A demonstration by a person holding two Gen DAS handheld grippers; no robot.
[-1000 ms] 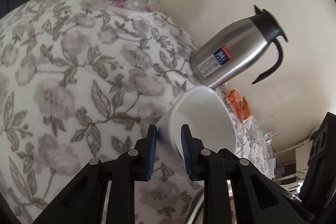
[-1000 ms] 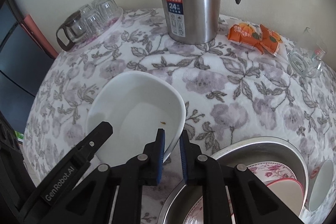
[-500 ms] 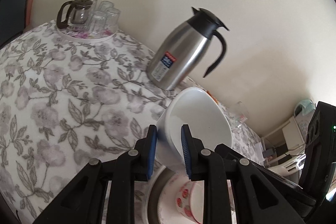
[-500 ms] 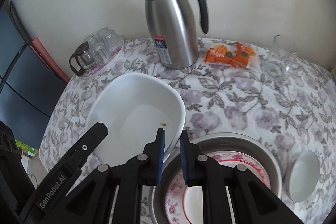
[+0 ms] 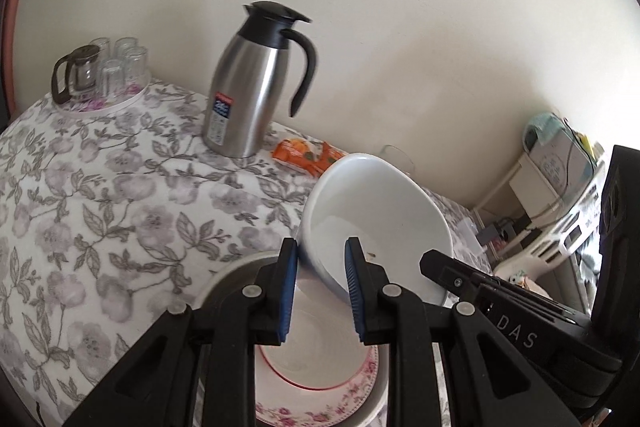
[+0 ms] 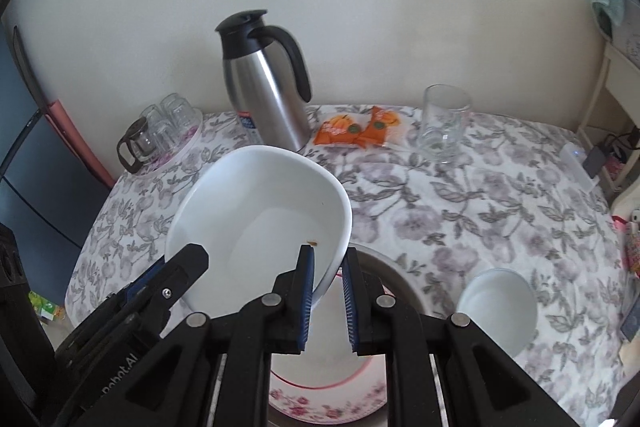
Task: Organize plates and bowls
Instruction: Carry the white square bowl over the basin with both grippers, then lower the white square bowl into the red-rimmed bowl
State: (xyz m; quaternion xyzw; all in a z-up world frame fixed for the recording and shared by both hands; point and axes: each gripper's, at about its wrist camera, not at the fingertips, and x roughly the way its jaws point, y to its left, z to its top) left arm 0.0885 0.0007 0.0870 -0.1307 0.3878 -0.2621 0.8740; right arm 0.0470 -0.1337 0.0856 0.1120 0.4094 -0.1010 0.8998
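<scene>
- White bowl (image 6: 260,219) is held tilted in the air between both tools, above a metal basin (image 6: 404,287) on the floral tabletop (image 6: 460,195).
- Left tool (image 5: 320,287) grips the bowl's rim, one blue pad (image 5: 289,291) outside the wall and the other inside; its jaws are narrow, closed on the rim.
- Right tool (image 6: 326,301) clamps the opposite rim edge the same way, jaws narrow, with the wall pinched between the pads.
- In the left wrist view the right tool appears as a black arm at the bowl's lower right edge; in the right wrist view the left tool shows at the bowl's lower left.
- A small brown speck (image 6: 313,242) sits on the bowl's inner wall just beside the right tool's pad.
- Inside the basin lies a plate (image 6: 320,399) with a pink flower border and red ring, directly under the bowl.
- A cup (image 6: 496,307) with a white inside stands on the tabletop just right of the basin.
- A steel flask (image 6: 266,87) with black lid and handle stands upright near the wall.
- Orange packets (image 6: 356,131) lie beside the flask, and a clear glass (image 6: 442,123) stands to their right.
- A tray (image 5: 120,101) at the far left corner carries upturned glasses and a small glass pot (image 5: 78,73).
</scene>
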